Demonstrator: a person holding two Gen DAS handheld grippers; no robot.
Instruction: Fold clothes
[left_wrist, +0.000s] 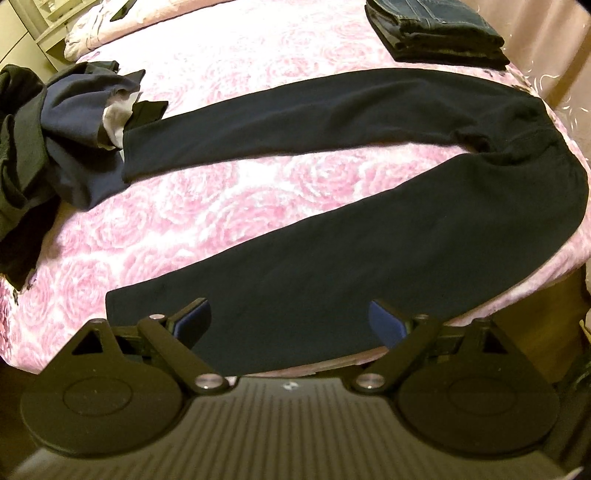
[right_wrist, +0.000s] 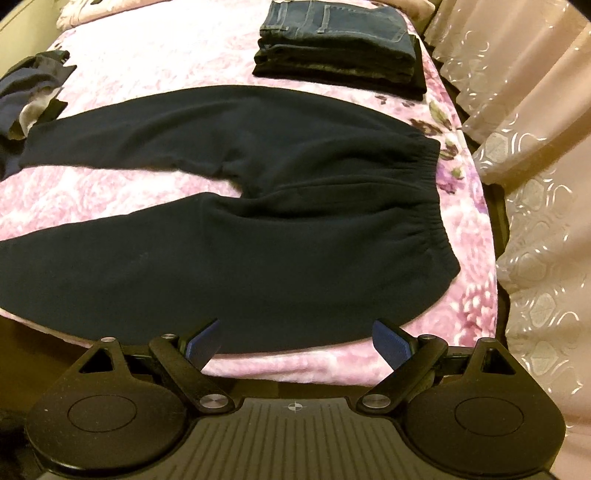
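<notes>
A pair of dark navy sweatpants lies flat on the pink rose-patterned bed, legs spread in a V, waistband to the right. My left gripper is open and empty, hovering over the near leg close to its cuff. In the right wrist view the sweatpants show their elastic waistband at the right. My right gripper is open and empty, over the near edge of the pants by the hip.
A stack of folded jeans and dark clothes sits at the far right of the bed, also in the left wrist view. A heap of unfolded clothes lies at the far left. Curtains hang on the right.
</notes>
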